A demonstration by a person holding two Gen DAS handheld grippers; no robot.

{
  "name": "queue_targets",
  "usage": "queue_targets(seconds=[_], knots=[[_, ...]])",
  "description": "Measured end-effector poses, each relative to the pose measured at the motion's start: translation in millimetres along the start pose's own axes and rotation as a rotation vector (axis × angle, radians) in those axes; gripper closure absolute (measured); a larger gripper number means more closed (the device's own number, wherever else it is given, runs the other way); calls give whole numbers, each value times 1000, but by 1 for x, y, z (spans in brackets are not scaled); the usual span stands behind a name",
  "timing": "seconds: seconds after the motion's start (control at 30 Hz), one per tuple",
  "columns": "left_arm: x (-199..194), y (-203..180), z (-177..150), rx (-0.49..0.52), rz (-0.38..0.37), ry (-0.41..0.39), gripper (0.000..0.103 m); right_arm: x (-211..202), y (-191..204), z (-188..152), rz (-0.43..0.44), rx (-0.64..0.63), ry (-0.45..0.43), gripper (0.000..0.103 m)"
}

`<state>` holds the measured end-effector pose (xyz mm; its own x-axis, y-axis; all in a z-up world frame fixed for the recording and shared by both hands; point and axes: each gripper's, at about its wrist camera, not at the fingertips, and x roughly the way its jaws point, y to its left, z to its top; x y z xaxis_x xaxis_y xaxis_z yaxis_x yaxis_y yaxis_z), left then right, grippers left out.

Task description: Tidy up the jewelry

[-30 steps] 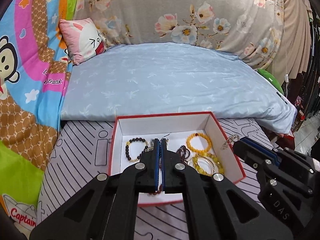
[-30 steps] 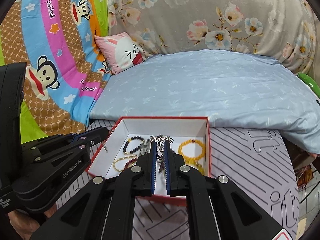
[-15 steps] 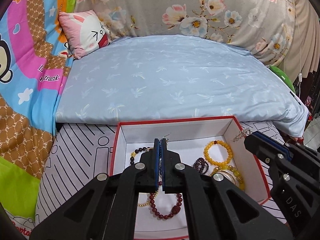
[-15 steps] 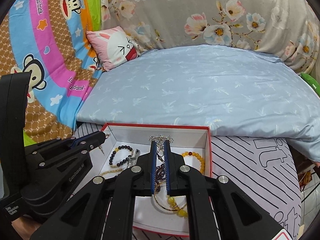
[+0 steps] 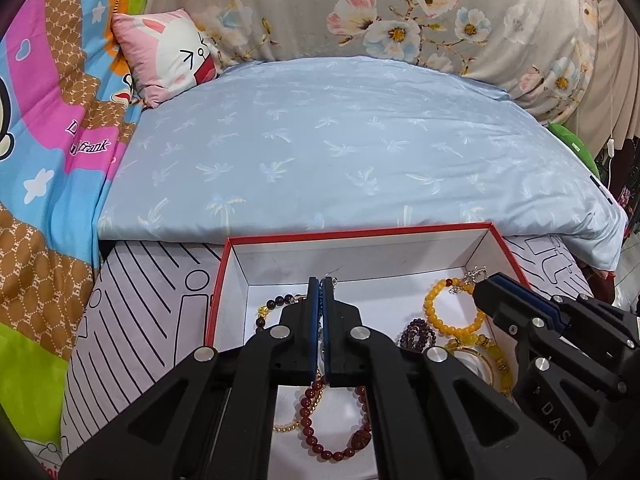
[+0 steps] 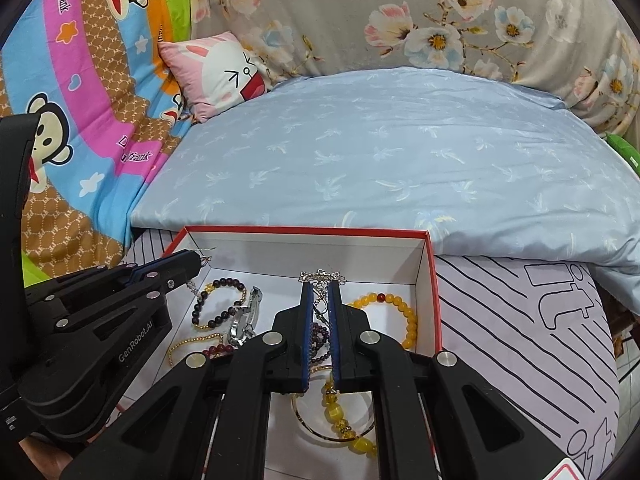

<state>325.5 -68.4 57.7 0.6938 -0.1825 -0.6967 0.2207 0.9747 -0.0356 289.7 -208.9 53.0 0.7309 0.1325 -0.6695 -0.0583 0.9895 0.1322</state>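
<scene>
A red box with a white inside (image 5: 400, 258) (image 6: 288, 250) sits on a striped cloth and holds several bracelets: yellow beads (image 5: 438, 318) (image 6: 406, 312), dark red beads (image 5: 328, 448), dark beads (image 6: 214, 304) and a silver watch (image 6: 246, 316). My left gripper (image 5: 321, 282) is shut on a thin silver earring with a wire hook (image 5: 334, 274) above the box; it also shows in the right wrist view (image 6: 198, 258). My right gripper (image 6: 321, 286) is shut on a silver filigree piece (image 6: 322, 277), which also shows in the left wrist view (image 5: 474, 274).
A pale blue quilt (image 5: 340, 152) lies right behind the box. A pink rabbit pillow (image 5: 168, 50) and a cartoon monkey blanket (image 6: 80, 100) are at the left. A floral cloth (image 6: 420, 12) hangs behind. The striped cloth (image 6: 520, 340) extends to the right.
Both grippers moved forward and lower over the box, still shut on their pieces. The box now sits nearer and larger in both views.
</scene>
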Motion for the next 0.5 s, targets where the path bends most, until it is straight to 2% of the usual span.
queue_targets(seconds=[0.1,0.17,0.23,0.27,0.5], knots=[[3,-1,0,7,15,-10,100,3,0,-1,-11,-5,1,89],[5,-3,-1,10,20,-10,96,3,-1,-2,-21,-2,-5,75],[5,-5,-2,16,26,-16,78,1,-1,-3,-27,2,-16,67],[5,-6,-3,21,33,-21,75,0,-1,-3,-30,2,-19,63],[-3,-9,-7,20,38,-22,74,-9,-1,-9,-42,9,-27,61]])
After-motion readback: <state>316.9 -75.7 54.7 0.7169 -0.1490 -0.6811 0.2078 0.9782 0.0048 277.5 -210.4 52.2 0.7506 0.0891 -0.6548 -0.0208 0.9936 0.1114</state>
